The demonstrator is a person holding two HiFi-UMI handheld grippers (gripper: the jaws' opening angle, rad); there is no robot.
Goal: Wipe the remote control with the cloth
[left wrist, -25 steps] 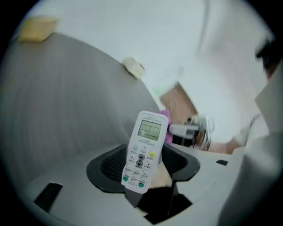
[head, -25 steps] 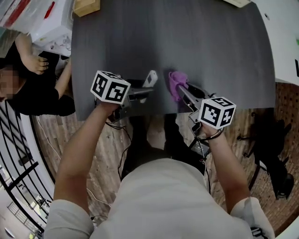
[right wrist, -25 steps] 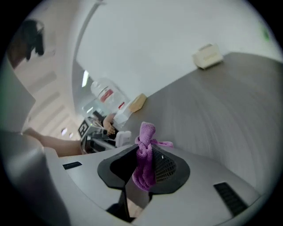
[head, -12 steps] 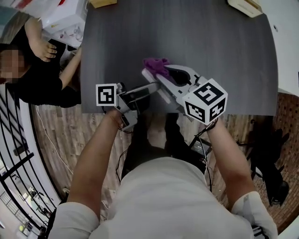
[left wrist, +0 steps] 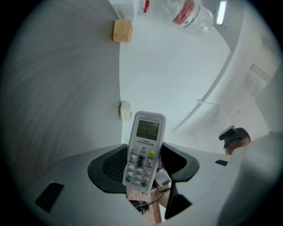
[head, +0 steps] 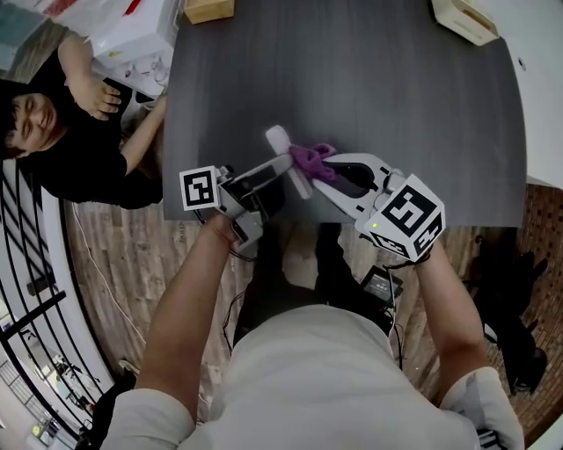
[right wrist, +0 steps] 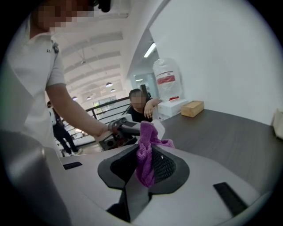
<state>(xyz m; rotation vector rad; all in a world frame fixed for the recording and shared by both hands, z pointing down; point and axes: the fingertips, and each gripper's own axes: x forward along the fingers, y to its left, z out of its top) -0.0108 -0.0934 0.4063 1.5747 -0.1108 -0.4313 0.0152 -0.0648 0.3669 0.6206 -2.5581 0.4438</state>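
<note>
My left gripper (head: 274,170) is shut on the lower end of a white remote control (head: 287,163), held above the dark table (head: 396,97). In the left gripper view the remote (left wrist: 148,132) stands upright between the jaws of the left gripper (left wrist: 143,167), screen and buttons facing the camera. My right gripper (head: 327,167) is shut on a purple cloth (head: 310,160), which lies against the remote's middle. In the right gripper view the cloth (right wrist: 146,154) hangs from the pinch of the right gripper (right wrist: 143,170), and a corner of the remote (right wrist: 158,128) shows behind it.
A wooden block (head: 208,9) sits at the table's far left edge and a pale wooden box (head: 464,19) at the far right. A person in black (head: 84,163) sits left of the table beside a white box (head: 132,35). The table's near edge runs under my hands.
Both grippers have risen and rolled. The cloth and the remote, apart a second ago, now touch, and the cloth has slid from the remote's far end toward its middle.
</note>
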